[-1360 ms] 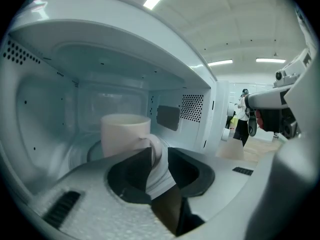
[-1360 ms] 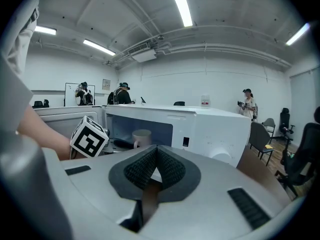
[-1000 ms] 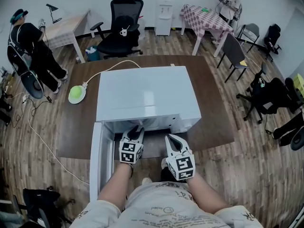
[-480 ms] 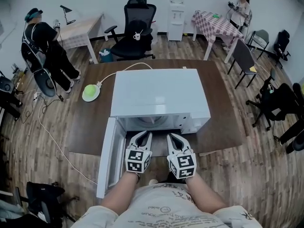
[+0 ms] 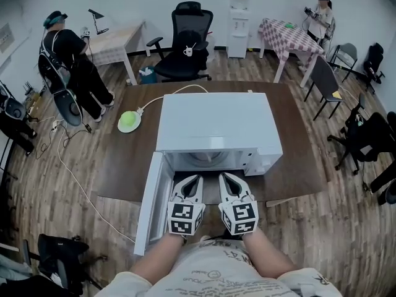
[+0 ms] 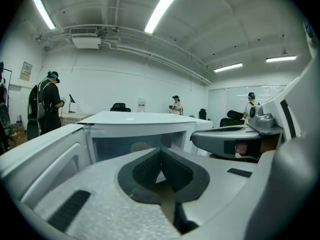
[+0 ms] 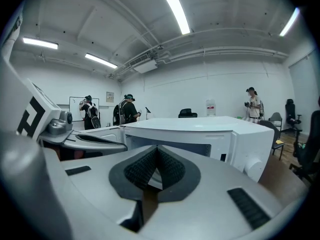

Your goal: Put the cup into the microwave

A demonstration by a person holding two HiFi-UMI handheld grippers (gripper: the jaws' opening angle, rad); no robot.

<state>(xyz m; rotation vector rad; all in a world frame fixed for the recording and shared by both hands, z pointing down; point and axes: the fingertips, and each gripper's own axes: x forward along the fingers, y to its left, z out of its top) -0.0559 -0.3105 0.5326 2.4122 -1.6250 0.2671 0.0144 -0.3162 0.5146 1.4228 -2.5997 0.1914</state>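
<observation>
A white microwave [image 5: 216,125] stands on a brown table [image 5: 133,159], its door [image 5: 151,203] swung open to the left. My left gripper [image 5: 193,179] and right gripper [image 5: 226,177] hover side by side just in front of the open cavity, both shut with nothing between the jaws. In the left gripper view the left gripper [image 6: 161,170] faces the microwave [image 6: 145,129]; a pale rounded shape [image 6: 138,146] shows dimly inside, and I cannot tell whether it is the cup. The right gripper [image 7: 156,171] points at the microwave [image 7: 200,134] from its right front.
A light green round object [image 5: 128,122] with a white cable lies on the table's left part. Behind the table stands a black office chair [image 5: 185,60] with a small white mug-like thing [image 5: 188,52] on it. One person [image 5: 68,67] stands at left, another [image 5: 320,20] at back right.
Both grippers have drawn back from the microwave's opening toward my body. The left gripper's tips were at the cavity mouth and now sit in front of it.
</observation>
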